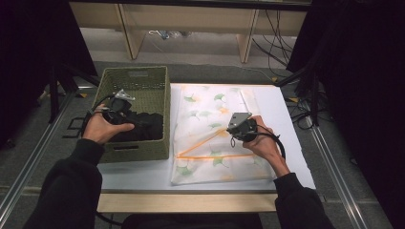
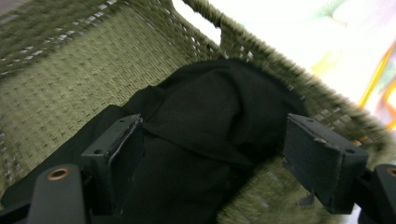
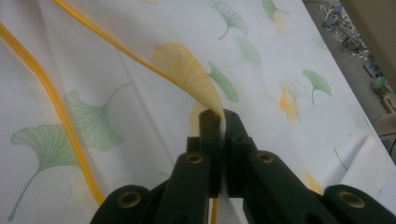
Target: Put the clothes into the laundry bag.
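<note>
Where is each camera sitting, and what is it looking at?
High view: above the person's side, looking forward and down on the white table; both forearms, left gripper and right gripper show.
Left gripper view: on the left gripper, looking into the green woven basket at the black cloth; its open jaws show.
Right gripper view: on the right gripper, its jaws pinching the white leaf-print mesh bag.
Shared: the high view also shows basket, cloth and bag.
</note>
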{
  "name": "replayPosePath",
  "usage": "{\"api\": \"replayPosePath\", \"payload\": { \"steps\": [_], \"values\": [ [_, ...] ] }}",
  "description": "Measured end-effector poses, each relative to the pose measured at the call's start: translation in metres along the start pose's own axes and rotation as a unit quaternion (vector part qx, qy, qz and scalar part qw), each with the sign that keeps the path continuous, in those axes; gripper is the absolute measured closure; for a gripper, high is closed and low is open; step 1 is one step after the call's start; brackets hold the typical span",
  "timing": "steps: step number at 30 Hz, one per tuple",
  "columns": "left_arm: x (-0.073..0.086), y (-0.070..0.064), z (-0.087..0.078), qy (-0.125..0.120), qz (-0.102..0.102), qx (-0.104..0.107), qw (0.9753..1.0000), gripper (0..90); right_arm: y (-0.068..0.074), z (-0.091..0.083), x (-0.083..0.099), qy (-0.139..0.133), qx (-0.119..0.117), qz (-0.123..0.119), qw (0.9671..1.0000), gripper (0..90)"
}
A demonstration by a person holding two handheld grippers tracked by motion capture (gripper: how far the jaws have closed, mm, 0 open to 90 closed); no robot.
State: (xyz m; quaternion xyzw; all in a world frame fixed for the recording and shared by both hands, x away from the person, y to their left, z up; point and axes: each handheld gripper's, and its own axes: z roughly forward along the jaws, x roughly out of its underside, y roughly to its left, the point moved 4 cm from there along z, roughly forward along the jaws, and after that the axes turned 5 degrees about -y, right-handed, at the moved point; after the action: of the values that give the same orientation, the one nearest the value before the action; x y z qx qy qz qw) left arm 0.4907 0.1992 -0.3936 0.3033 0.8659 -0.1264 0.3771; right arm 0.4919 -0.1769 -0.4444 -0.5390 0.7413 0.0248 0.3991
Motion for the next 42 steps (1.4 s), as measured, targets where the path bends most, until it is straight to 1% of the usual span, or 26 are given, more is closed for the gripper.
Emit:
{"api": "replayPosePath", "payload": {
  "steps": [1, 2, 3, 6, 7, 9, 10, 14, 15, 16, 18, 22, 25, 26, 28, 29, 30, 31, 32, 33, 34, 36, 38, 39, 41, 42],
  "values": [
    [0.001, 0.007, 0.001, 0.020, 0.005, 0.014, 0.9997, 20.5, 0.000, 0.000, 0.000, 0.000, 0.000, 0.001, 1.0000, 89.6],
    [0.001, 0.014, 0.007, 0.005, 0.008, 0.000, 1.0000, 22.5, 0.000, 0.000, 0.000, 0.001, -0.002, 0.002, 1.0000, 89.6],
    [0.002, 0.019, 0.010, -0.001, 0.016, -0.004, 0.9999, 20.8, 0.000, 0.000, 0.000, -0.001, -0.003, 0.002, 1.0000, 89.6],
    [0.004, 0.027, 0.017, 0.014, 0.011, 0.020, 0.9996, 18.6, 0.000, 0.000, 0.001, 0.002, -0.007, 0.001, 1.0000, 89.6],
    [0.007, 0.030, 0.021, 0.026, 0.021, 0.028, 0.9991, 18.4, -0.001, 0.001, 0.001, 0.001, -0.007, -0.001, 1.0000, 89.6],
    [0.010, 0.034, 0.027, 0.037, 0.029, 0.024, 0.9986, 18.1, 0.000, 0.001, 0.002, 0.003, -0.009, -0.002, 1.0000, 89.6],
    [0.011, 0.036, 0.031, 0.033, 0.041, 0.022, 0.9984, 17.0, 0.000, 0.001, 0.002, 0.003, -0.008, -0.001, 1.0000, 89.6],
    [0.016, 0.039, 0.039, 0.044, 0.057, 0.045, 0.9964, 16.3, 0.000, 0.001, 0.002, 0.004, -0.012, -0.002, 0.9999, 89.5],
    [0.018, 0.039, 0.040, 0.060, 0.056, 0.049, 0.9954, 15.9, 0.000, 0.002, 0.002, 0.004, -0.011, -0.002, 0.9999, 89.5],
    [0.019, 0.038, 0.041, 0.064, 0.051, 0.054, 0.9951, 15.1, 0.000, 0.002, 0.003, 0.004, -0.008, -0.002, 1.0000, 89.5],
    [0.020, 0.039, 0.042, 0.072, 0.077, 0.069, 0.9921, 15.1, 0.000, 0.002, 0.003, 0.008, -0.013, -0.003, 0.9999, 89.5],
    [0.026, 0.040, 0.049, 0.071, 0.083, 0.074, 0.9913, 13.3, -0.001, 0.002, 0.003, 0.011, -0.010, -0.007, 0.9999, 89.5],
    [0.030, 0.040, 0.054, 0.079, 0.087, 0.076, 0.9901, 10.4, 0.000, 0.001, 0.003, 0.011, -0.008, -0.003, 0.9999, 89.5],
    [0.032, 0.040, 0.055, 0.089, 0.100, 0.073, 0.9883, 8.1, -0.002, 0.001, 0.003, 0.008, -0.010, -0.015, 0.9998, 89.5],
    [0.034, 0.038, 0.060, 0.093, 0.108, 0.067, 0.9875, 5.2, -0.001, 0.001, 0.003, 0.007, -0.007, -0.014, 0.9999, 89.5],
    [0.035, 0.039, 0.066, 0.098, 0.126, 0.053, 0.9858, 4.6, -0.001, 0.001, 0.003, 0.012, -0.010, -0.007, 0.9999, 89.5],
    [0.036, 0.039, 0.071, 0.100, 0.128, 0.041, 0.9859, 3.4, -0.001, 0.001, 0.003, 0.011, -0.011, -0.009, 0.9998, 89.5],
    [0.038, 0.040, 0.074, 0.109, 0.135, 0.029, 0.9844, 2.0, 0.000, 0.001, 0.003, 0.012, -0.009, -0.003, 0.9999, 89.6],
    [0.039, 0.043, 0.076, 0.127, 0.156, 0.025, 0.9792, 0.3, 0.001, 0.001, 0.003, 0.013, -0.009, -0.001, 0.9999, 89.5],
    [0.041, 0.044, 0.079, 0.131, 0.153, 0.020, 0.9792, 0.0, -0.001, 0.001, 0.003, 0.008, -0.008, -0.013, 0.9998, 89.5],
    [0.042, 0.045, 0.082, 0.137, 0.149, 0.022, 0.9790, 0.0, 0.000, 0.001, 0.003, 0.007, -0.009, -0.015, 0.9998, 89.6],
    [0.046, 0.047, 0.086, 0.148, 0.149, 0.016, 0.9777, 0.0, 0.001, 0.001, 0.003, 0.007, -0.012, -0.007, 0.9999, 89.6],
    [0.046, 0.050, 0.084, 0.154, 0.158, 0.008, 0.9754, 18.8, 0.000, 0.000, 0.004, 0.008, -0.012, -0.002, 0.9999, 89.6],
    [0.046, 0.050, 0.083, 0.149, 0.155, 0.013, 0.9765, 25.7, 0.001, 0.000, 0.004, 0.010, -0.013, 0.003, 0.9999, 89.6],
    [0.046, 0.053, 0.077, 0.143, 0.144, 0.008, 0.9792, 43.9, 0.001, 0.000, 0.004, 0.009, -0.013, 0.003, 0.9999, 89.6],
    [0.046, 0.053, 0.077, 0.143, 0.144, 0.008, 0.9792, 50.1, 0.001, 0.000, 0.004, 0.009, -0.013, 0.003, 0.9999, 89.6]
  ]
}}
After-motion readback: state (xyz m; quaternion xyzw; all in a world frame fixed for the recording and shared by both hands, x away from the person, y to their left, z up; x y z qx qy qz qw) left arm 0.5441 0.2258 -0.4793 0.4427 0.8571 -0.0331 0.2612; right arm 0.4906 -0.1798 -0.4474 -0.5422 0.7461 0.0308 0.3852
